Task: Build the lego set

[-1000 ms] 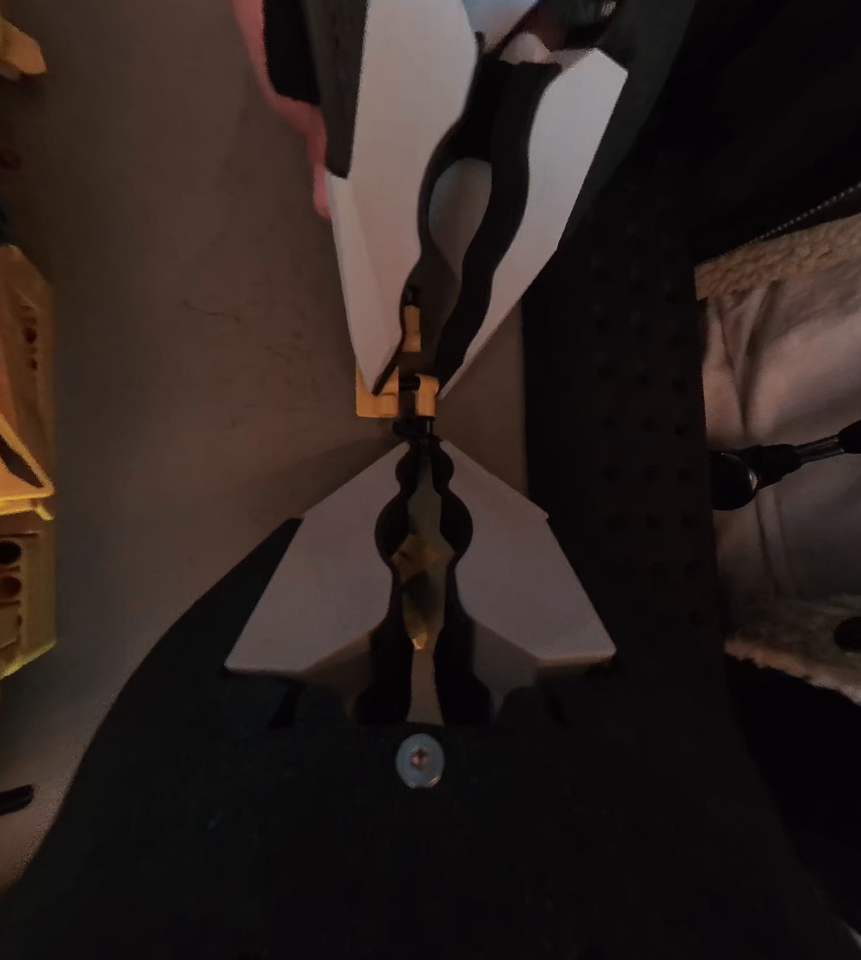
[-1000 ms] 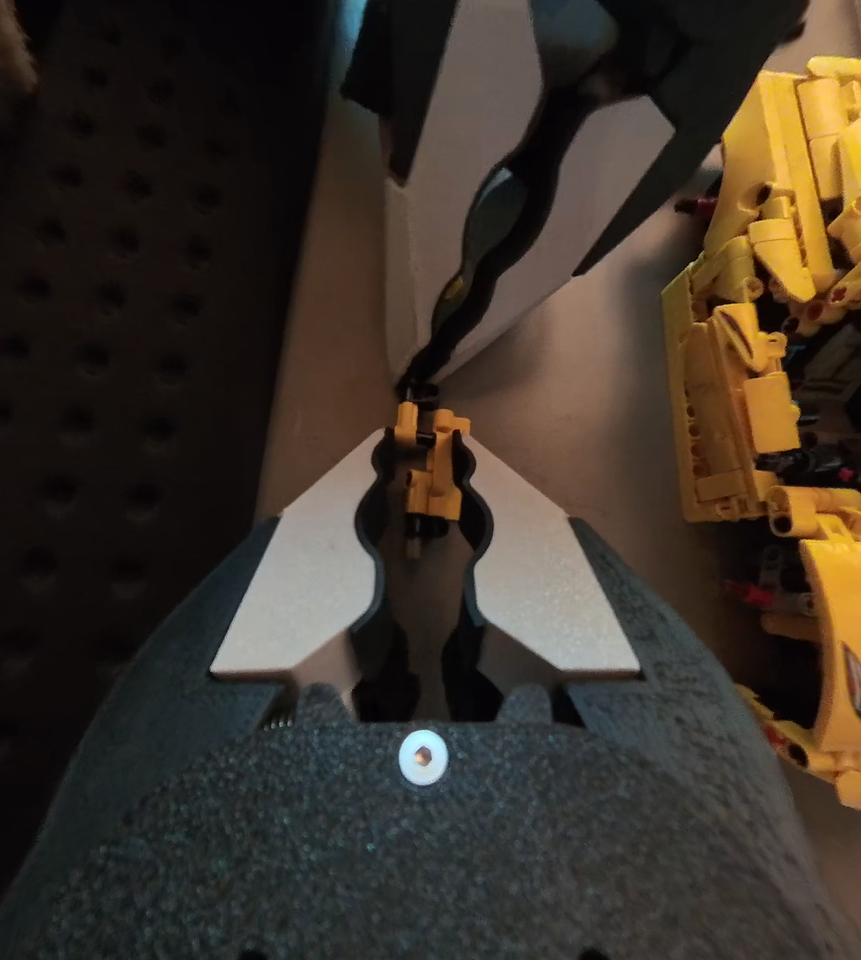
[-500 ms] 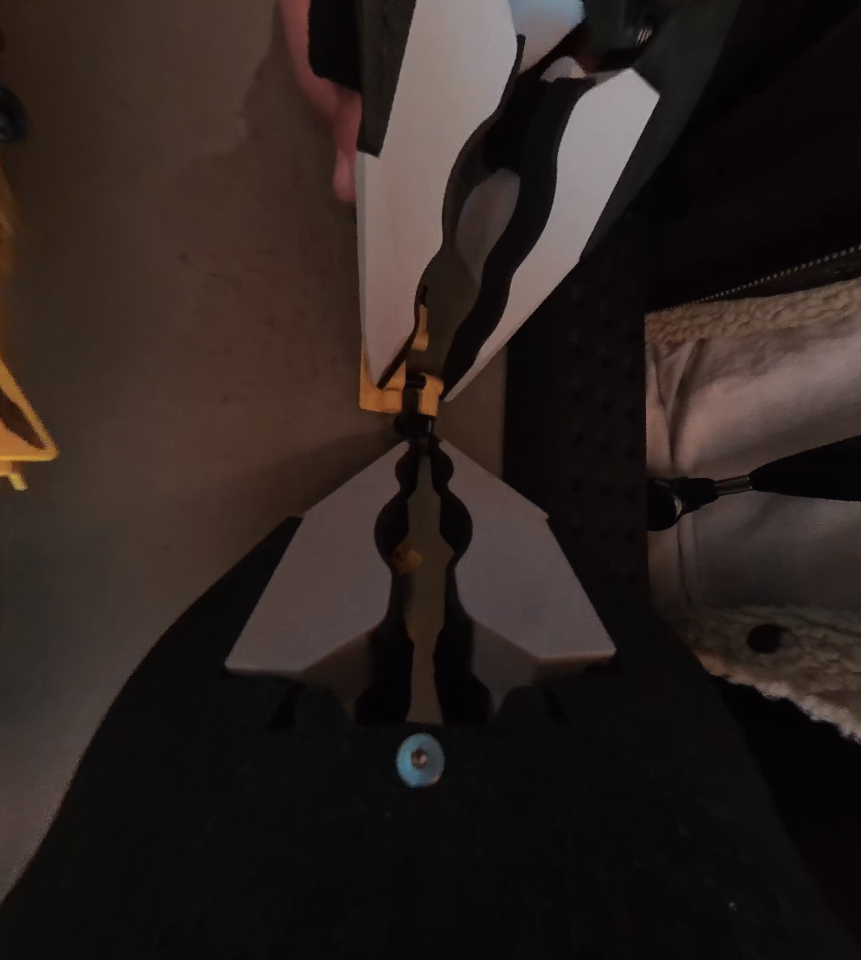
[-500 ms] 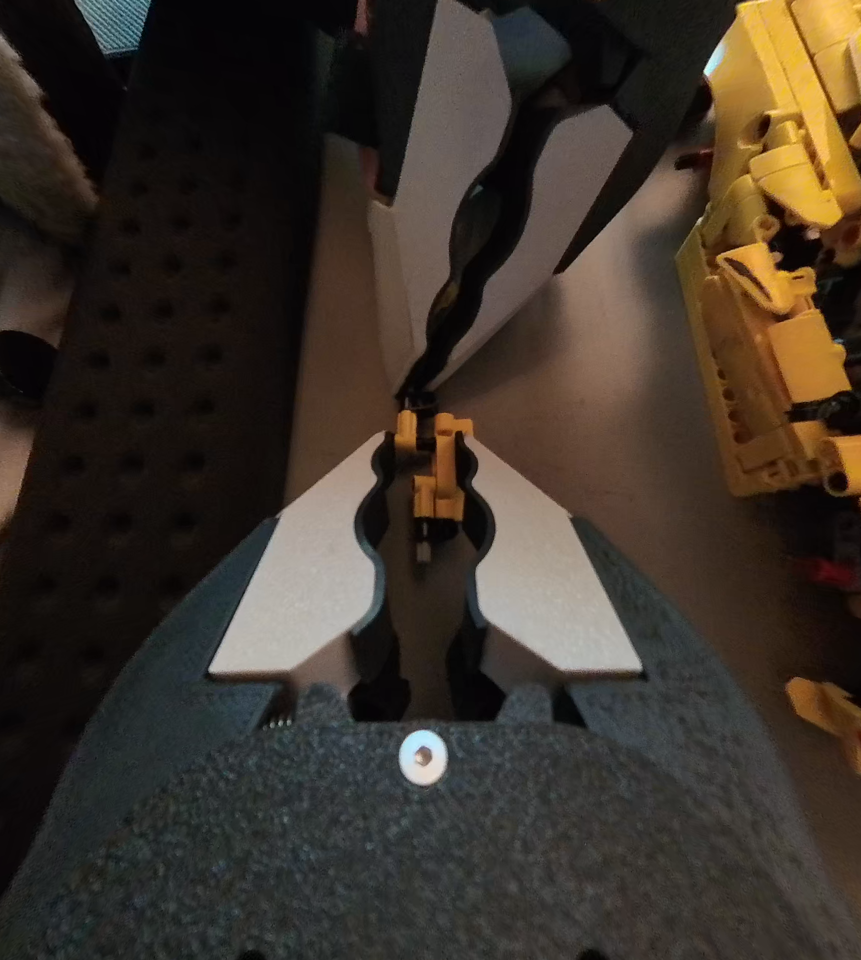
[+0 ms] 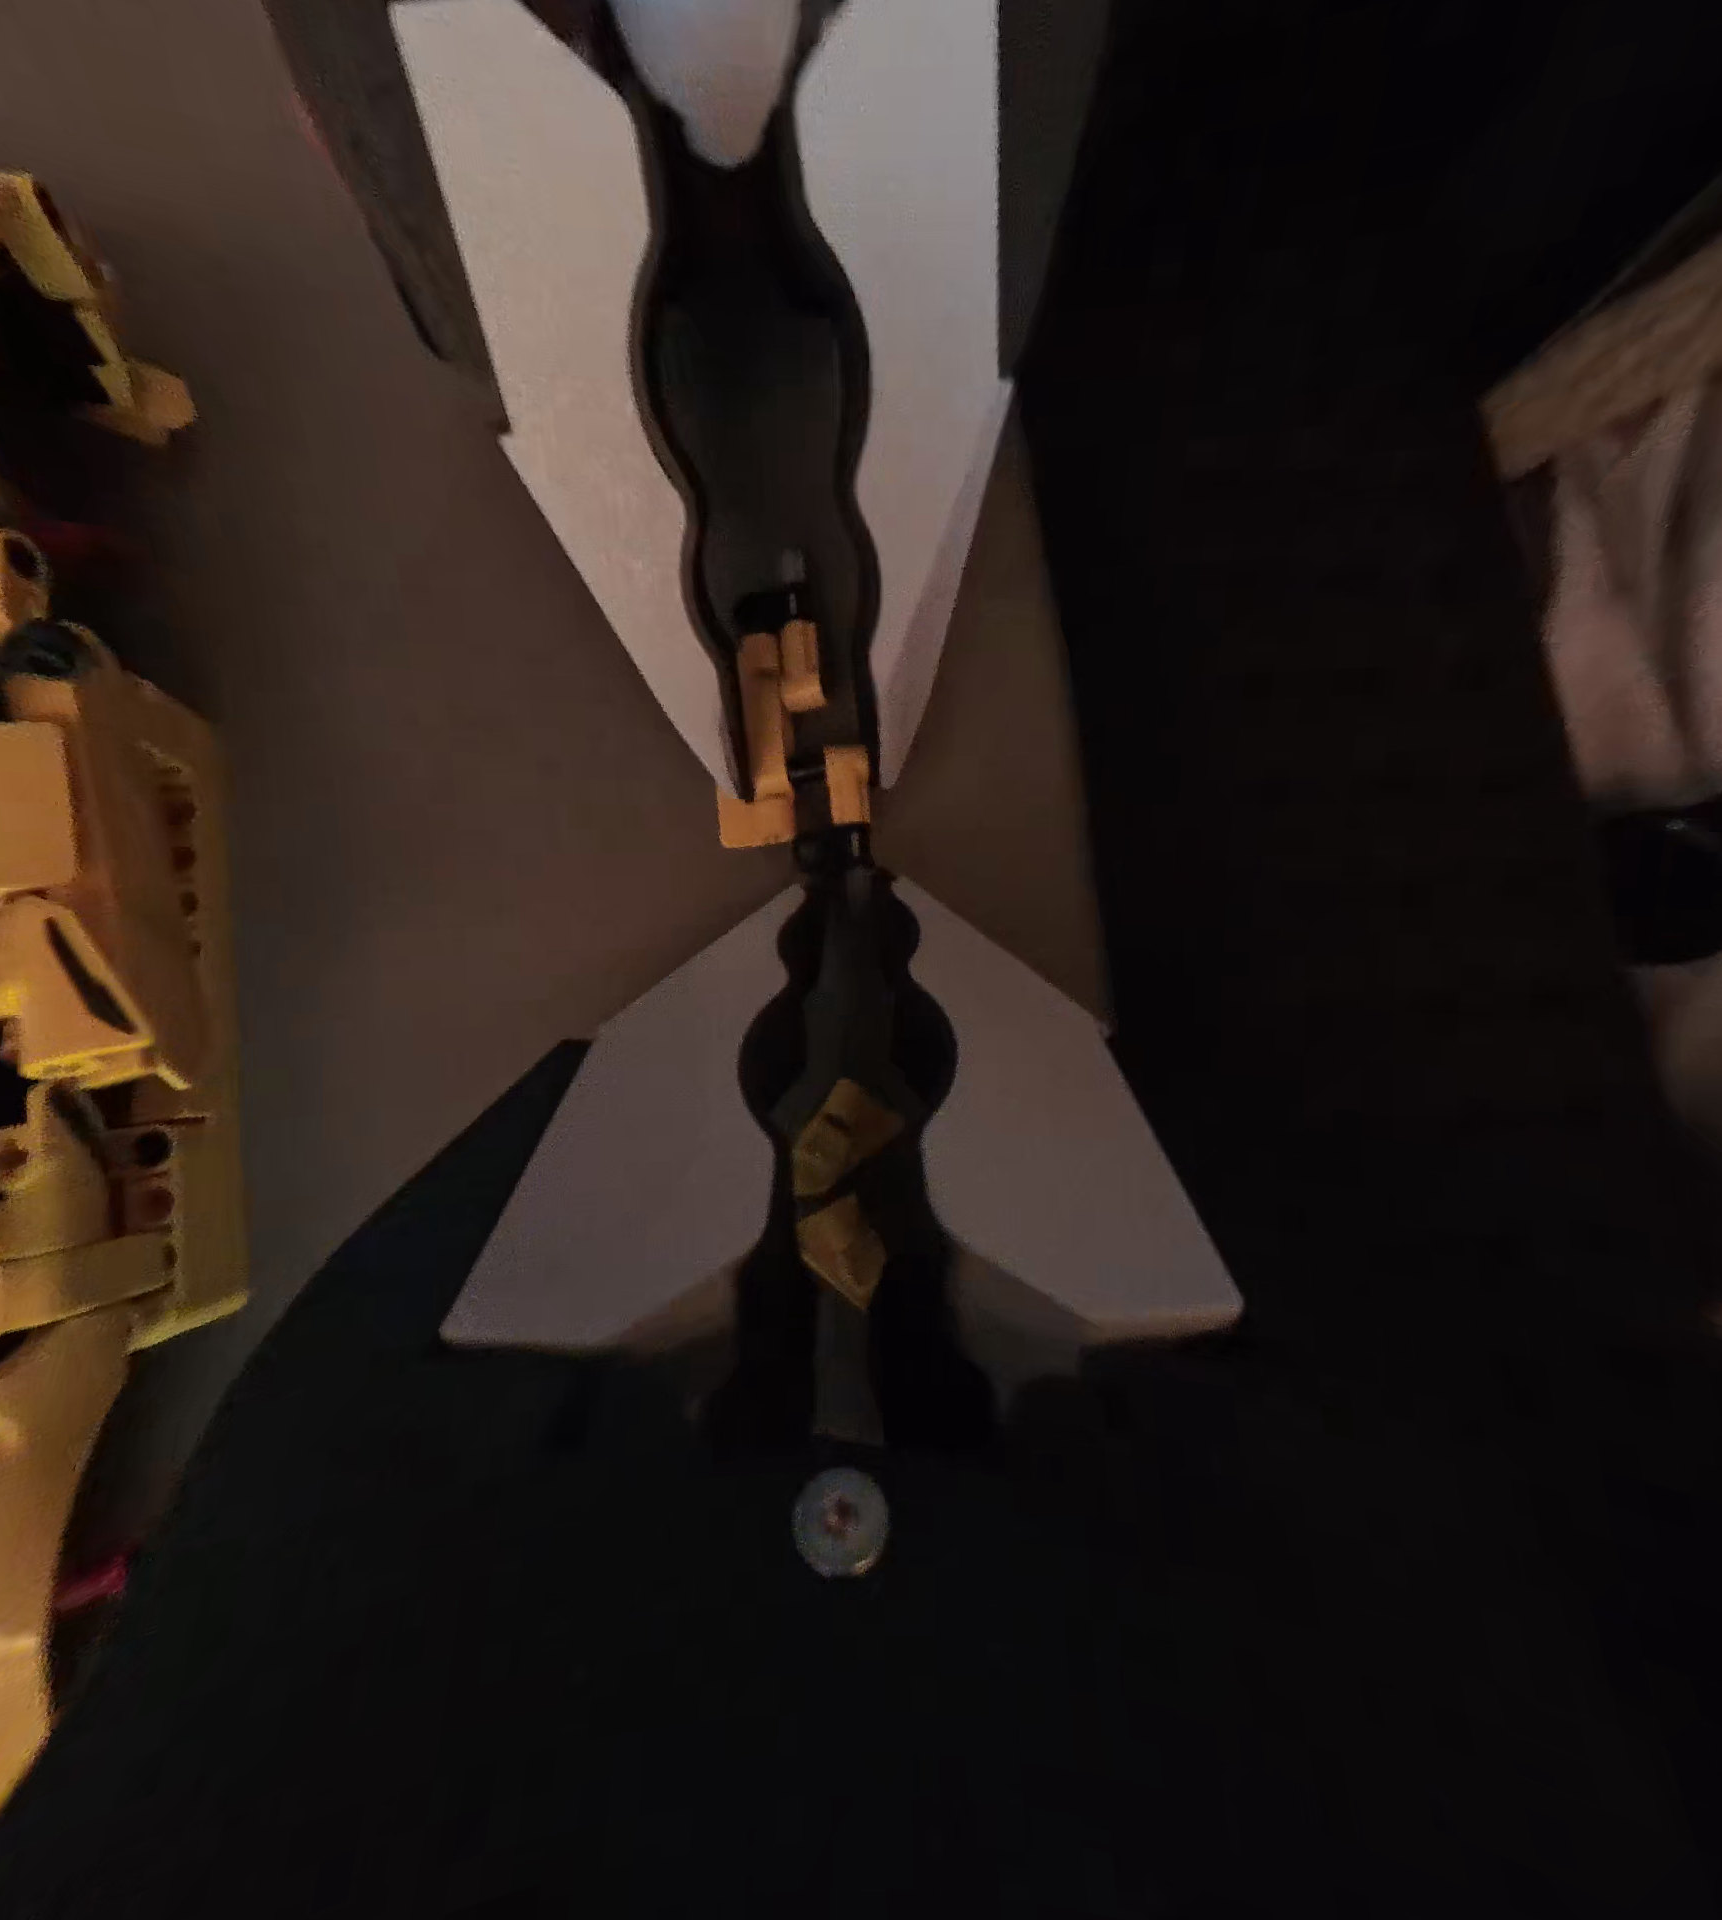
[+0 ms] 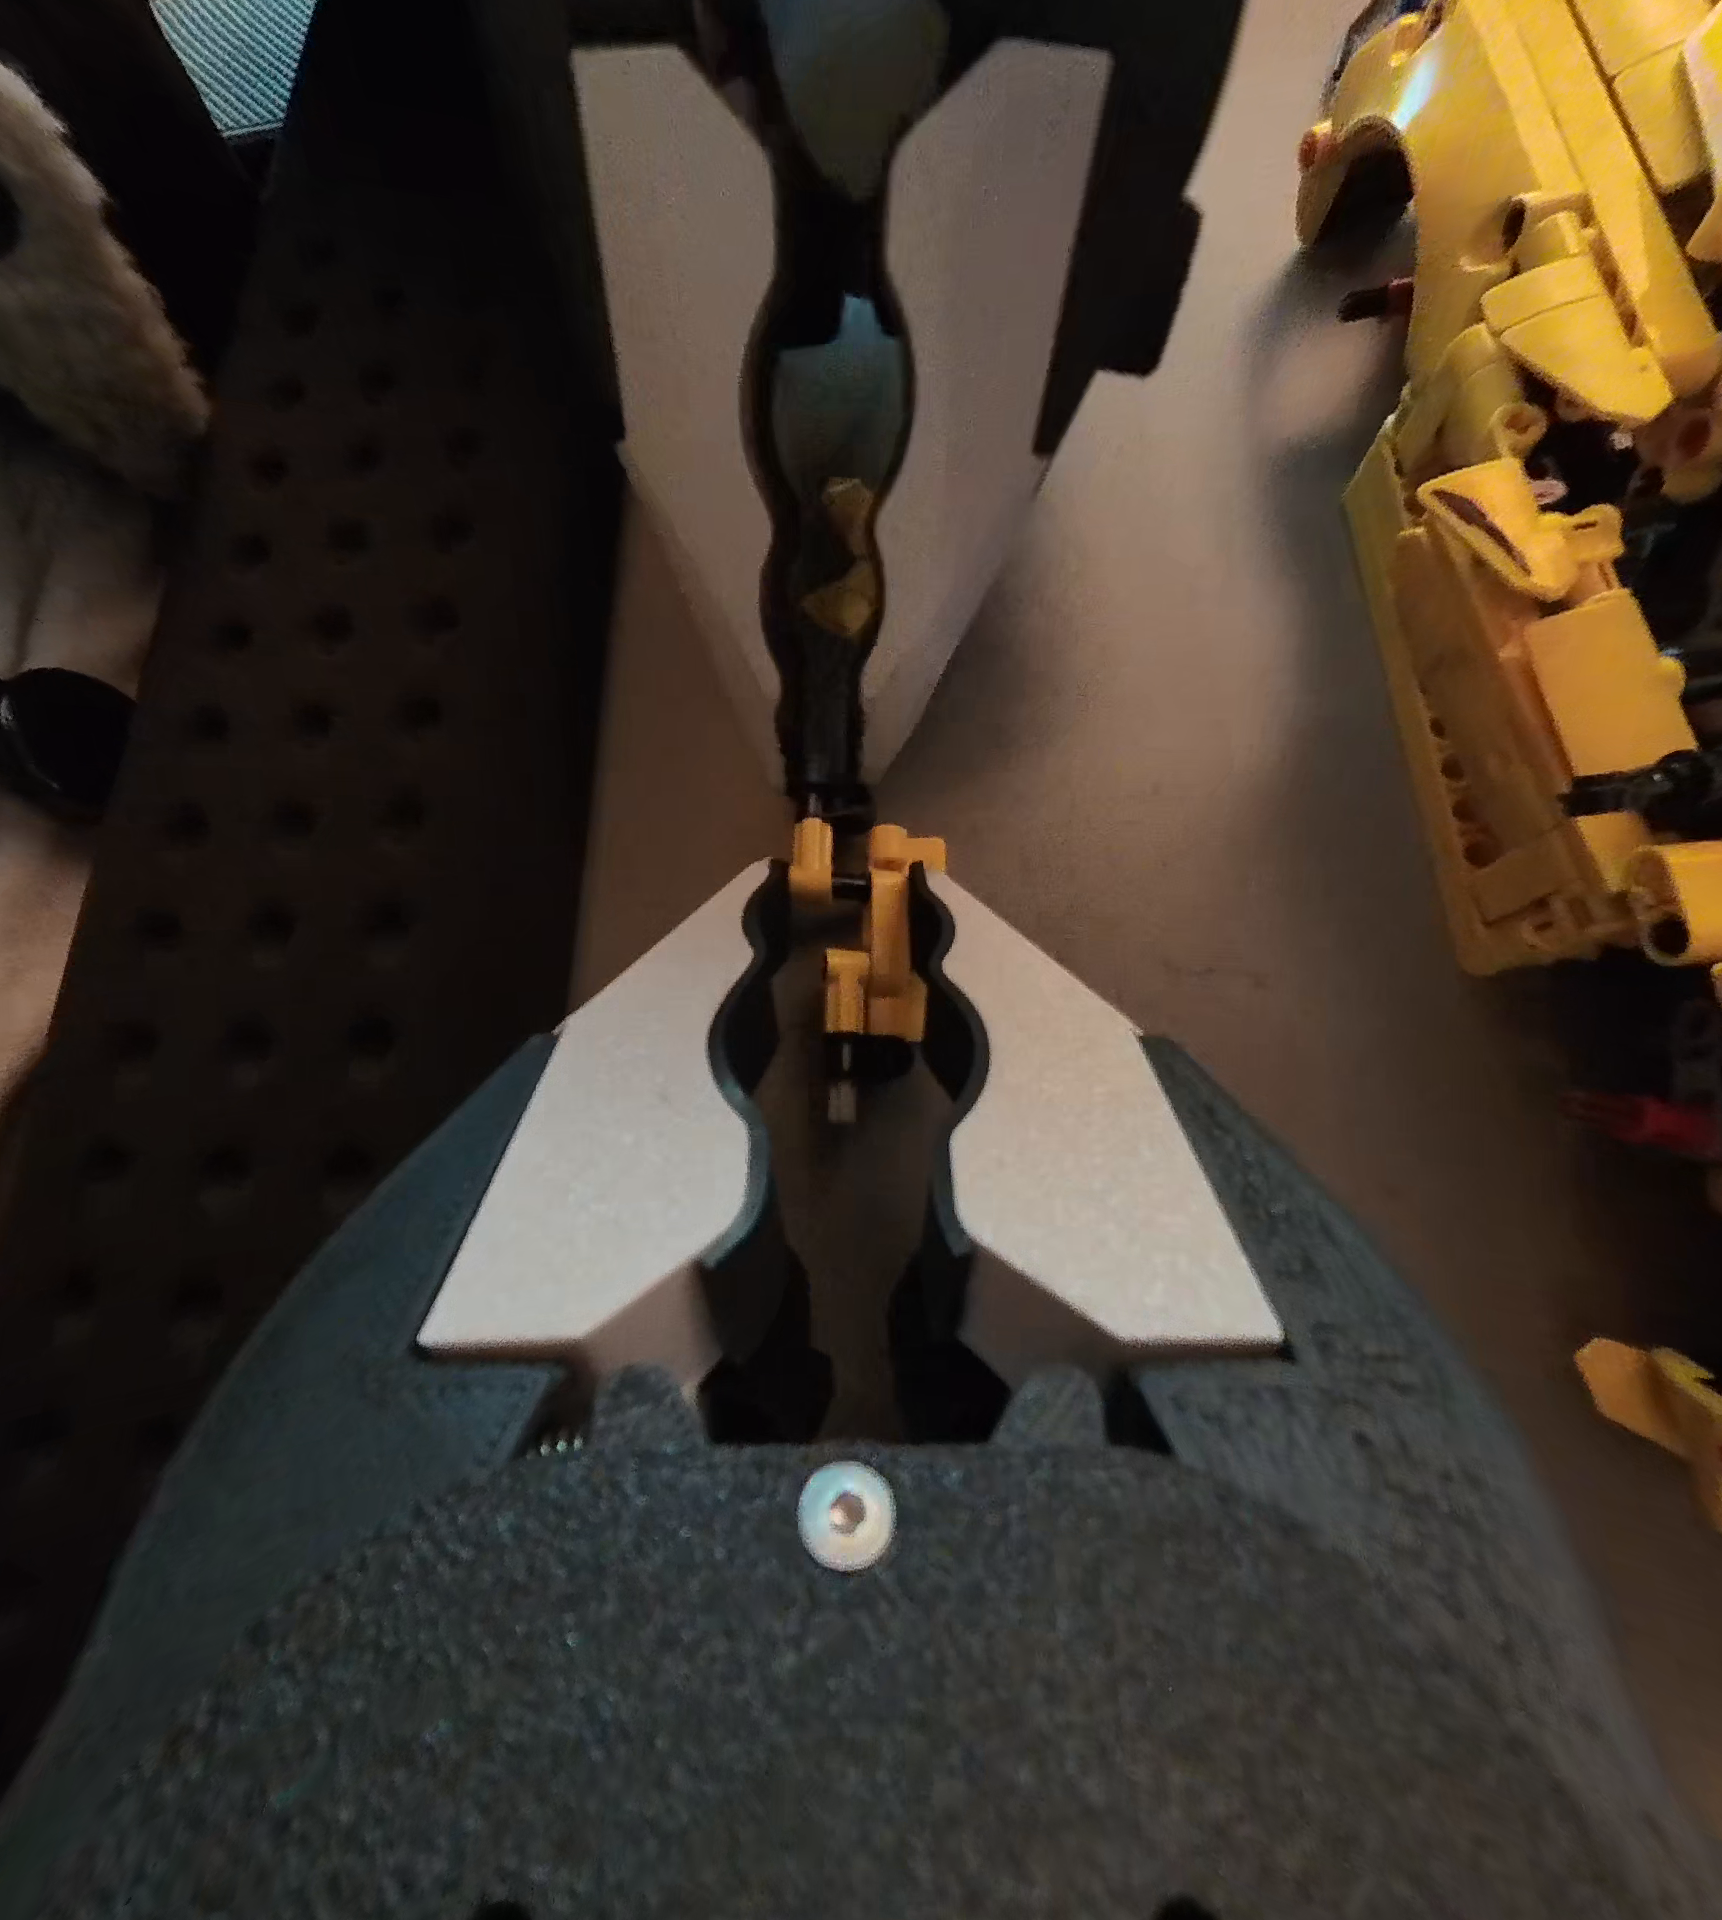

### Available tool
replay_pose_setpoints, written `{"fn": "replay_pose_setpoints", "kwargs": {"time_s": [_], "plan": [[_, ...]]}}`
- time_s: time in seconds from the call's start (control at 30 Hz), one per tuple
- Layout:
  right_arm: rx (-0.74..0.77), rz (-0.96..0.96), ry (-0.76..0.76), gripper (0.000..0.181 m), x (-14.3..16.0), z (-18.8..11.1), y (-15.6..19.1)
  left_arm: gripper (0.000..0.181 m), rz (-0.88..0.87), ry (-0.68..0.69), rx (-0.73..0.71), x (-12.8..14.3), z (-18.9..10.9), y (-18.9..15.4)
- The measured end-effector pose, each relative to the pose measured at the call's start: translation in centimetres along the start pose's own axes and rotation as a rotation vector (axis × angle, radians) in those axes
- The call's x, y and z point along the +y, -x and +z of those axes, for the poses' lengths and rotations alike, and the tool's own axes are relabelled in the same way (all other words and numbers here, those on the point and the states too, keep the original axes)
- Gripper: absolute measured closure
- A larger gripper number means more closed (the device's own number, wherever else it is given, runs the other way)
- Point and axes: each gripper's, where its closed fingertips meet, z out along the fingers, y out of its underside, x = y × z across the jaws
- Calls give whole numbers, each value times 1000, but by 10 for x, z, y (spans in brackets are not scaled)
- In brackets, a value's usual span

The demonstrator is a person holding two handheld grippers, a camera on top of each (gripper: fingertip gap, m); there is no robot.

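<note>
Opposing right claw (image 5: 803, 769) now squarely aligned, seemingly

The small brick piece (image 6: 862, 935) is yellow with black pins. The lego model (image 6: 1584, 644) at three o'clock is yellow with black and red bits. Each claw (image 6: 852, 883) has white fingers (image 6: 628, 1122) on a speckled black body. The table (image 6: 1096, 831) is grey-beige; the mat (image 6: 317, 727) at nine o'clock is black, dotted with holes.

My right gripper (image 6: 841, 883) and left gripper (image 6: 826, 774) meet tip to tip above the table (image 6: 1127, 831). A small lego sub-assembly (image 6: 867, 935) sits between my right fingers, touching a pin (image 6: 829, 795) at my left tips. The lego model (image 6: 1584, 644) lies on the table to my right, the perforated mat (image 6: 337, 727) to my left.
</note>
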Motion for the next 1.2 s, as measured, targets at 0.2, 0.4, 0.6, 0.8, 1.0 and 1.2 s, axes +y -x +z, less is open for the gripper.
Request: {"fn": "replay_pose_setpoints", "kwargs": {"time_s": [0.2,0.4,0.6,0.8,1.0,1.2], "plan": [[7,-25,-3,158,0,0,0,177,66,-20,-33,0,1,-1],[63,-124,13,157,0,0,-1,177,-6,-25,12,0,1,-2],[69,-129,-3,154,-3,-2,0,177,-22,-10,19,1,0,-1],[82,-119,21,156,1,0,-1,177,-28,14,18,1,1,-1],[85,-115,42,157,1,1,0,178,-11,68,-2,1,1,-1],[139,-183,43,157,0,-2,-2,177,-72,57,12,0,1,0]]}}
